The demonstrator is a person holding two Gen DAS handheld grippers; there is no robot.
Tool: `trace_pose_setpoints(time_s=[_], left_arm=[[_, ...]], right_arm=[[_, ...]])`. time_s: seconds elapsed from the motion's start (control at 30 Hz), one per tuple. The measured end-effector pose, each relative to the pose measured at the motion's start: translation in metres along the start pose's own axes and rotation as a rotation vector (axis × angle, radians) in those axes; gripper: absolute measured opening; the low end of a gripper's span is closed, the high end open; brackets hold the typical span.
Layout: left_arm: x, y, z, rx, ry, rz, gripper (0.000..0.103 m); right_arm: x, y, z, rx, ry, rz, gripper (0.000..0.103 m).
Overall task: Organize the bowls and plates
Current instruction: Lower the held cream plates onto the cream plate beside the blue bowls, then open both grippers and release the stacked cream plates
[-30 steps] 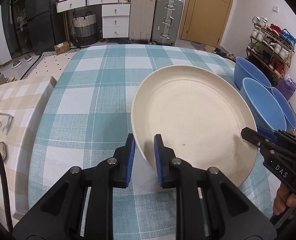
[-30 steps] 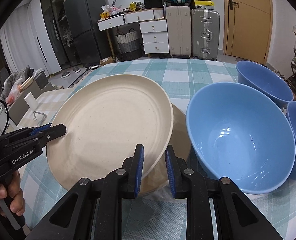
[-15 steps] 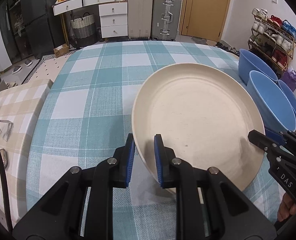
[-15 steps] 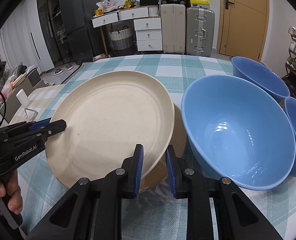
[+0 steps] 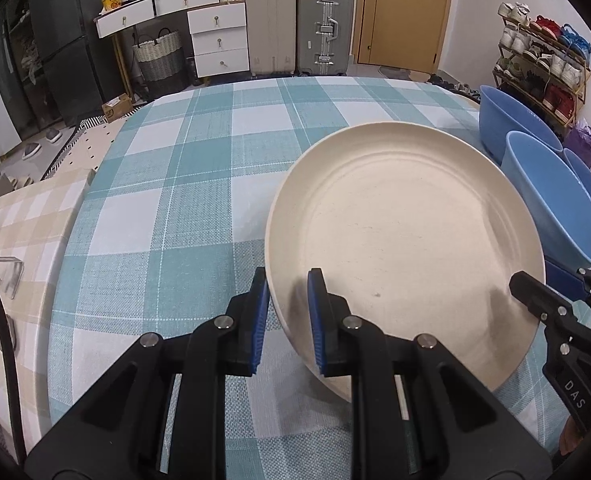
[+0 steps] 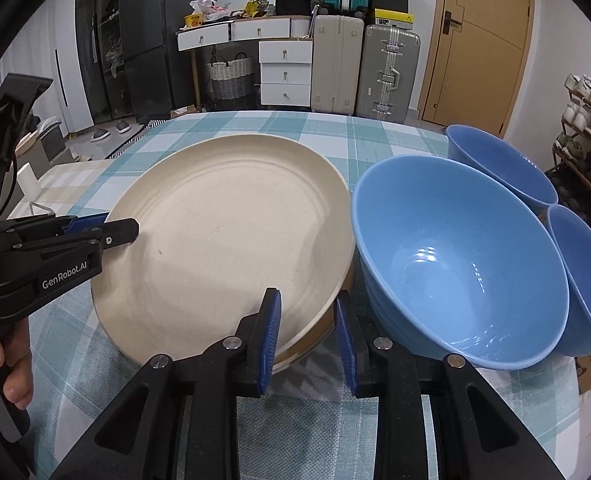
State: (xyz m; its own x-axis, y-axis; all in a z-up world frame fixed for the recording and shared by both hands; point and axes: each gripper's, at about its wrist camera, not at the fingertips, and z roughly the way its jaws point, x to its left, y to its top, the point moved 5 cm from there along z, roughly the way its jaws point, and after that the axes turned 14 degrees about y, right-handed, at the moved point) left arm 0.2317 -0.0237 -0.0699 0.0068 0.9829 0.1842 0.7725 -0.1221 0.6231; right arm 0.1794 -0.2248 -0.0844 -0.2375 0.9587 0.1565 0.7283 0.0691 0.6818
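"GenRobot.AI" in white on the left claw (image 6: 121, 230) body; "DAS" in white on the right claw (image 5: 529, 286) arm.

The cream plate (image 5: 407, 232) is viewed closely from its left edge by the left wrist camera and from its near right rim (image 6: 231, 240) by the right; both face the suitcases (image 6: 365, 68) across the table (image 5: 199, 184).

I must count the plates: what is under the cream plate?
Under the cream plate a tan plate's edge shows at its right side. The rest of it is covered.
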Motion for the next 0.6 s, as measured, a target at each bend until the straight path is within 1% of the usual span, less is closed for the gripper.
trace_pose_setpoints(time_s=[0.33,0.47,0.53,0.57,0.6], left_arm=[[-0.0072,-0.0017,0.011,0.014,0.016,0.033,0.016],[-0.0051,-0.0031,0.0102,0.026,0.002,0.023,0.016],[-0.003,-0.0042,0.0074,0.03,-0.017,0.013,0.021],[-0.0016,-0.0046,0.0056,0.03,-0.03,0.005,0.026],[-0.0002,-0.0053,0.003,0.029,-0.041,-0.001,0.034]], right_arm=[[-0.0046,-0.0022,0.0069,0.009,-0.031,-0.008,0.028],[-0.0004,-0.0044,0.0095,0.008,-0.041,-0.04,0.034],[0.0009,-0.0064,0.0082,0.016,-0.026,-0.042,0.038],[0.0018,-0.0063,0.0072,0.013,-0.016,-0.042,0.04],[0.0023,-0.006,0.0064,0.011,-0.009,-0.04,0.045]])
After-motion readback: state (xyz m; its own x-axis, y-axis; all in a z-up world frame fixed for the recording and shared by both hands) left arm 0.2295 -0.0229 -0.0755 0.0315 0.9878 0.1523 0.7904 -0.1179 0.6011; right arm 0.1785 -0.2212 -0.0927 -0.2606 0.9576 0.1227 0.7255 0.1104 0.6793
